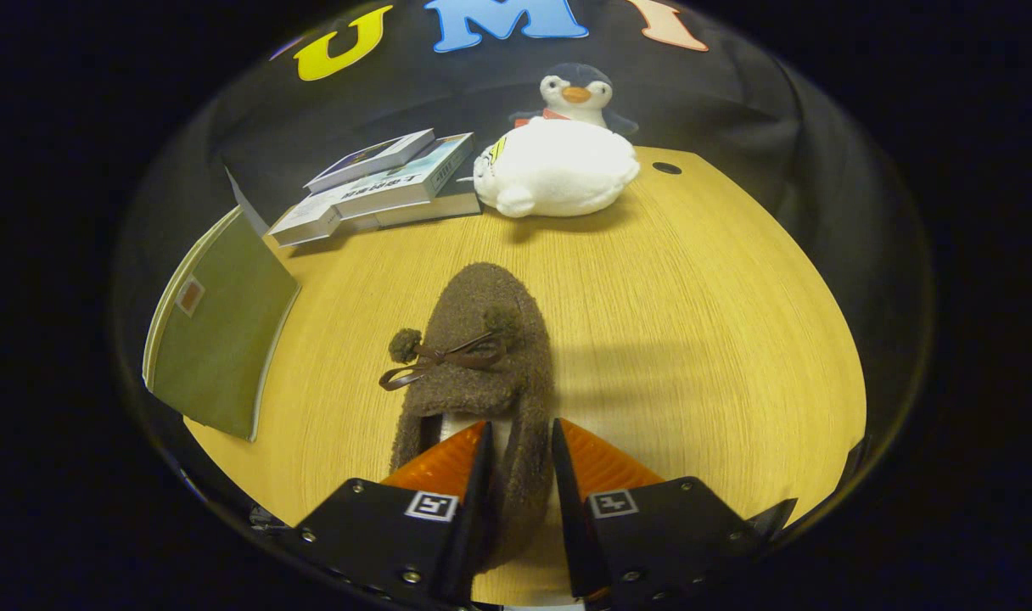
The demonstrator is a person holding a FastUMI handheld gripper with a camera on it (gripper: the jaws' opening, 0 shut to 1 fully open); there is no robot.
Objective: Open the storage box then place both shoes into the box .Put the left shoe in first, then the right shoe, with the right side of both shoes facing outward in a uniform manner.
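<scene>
Between the two fingers of the gripper (520, 458) sat the side wall of a brown fleece shoe (482, 365). One finger stood inside the shoe opening and the other stood outside the wall. Both fingers appeared to press on that wall, so the gripper was judged closed on the shoe at its heel end.

Orientation of the shoe:
- The long axis ran from the fingers toward 12 o'clock, with a slight lean toward 11 o'clock.
- The heel lay nearest the gripper. The toe pointed away, toward the far side of the wooden table (694, 339).
- A thin bow with two pompoms (435, 361) crossed the upper, just ahead of the fingertips.
- Whether the sole rested on the table or was lifted clear could not be determined.

Only one gripper was in use, so no choice of hand arose. Which shoe of the pair it was could not be determined.

Surrounding items:
- A green notebook (219, 339) lay at 10 o'clock from the shoe, near the table edge.
- A stack of books (380, 182) lay at 11 o'clock, beyond the toe.
- A white plush toy (558, 174) lay at 12 o'clock, well beyond the toe, with a penguin toy (577, 92) just behind it.

Assessment: the grip was on one wall only, so the toe was likely to sag or swing under carriage. The coming move called for a steady lift along the shoe's axis before any turn toward the box.
</scene>
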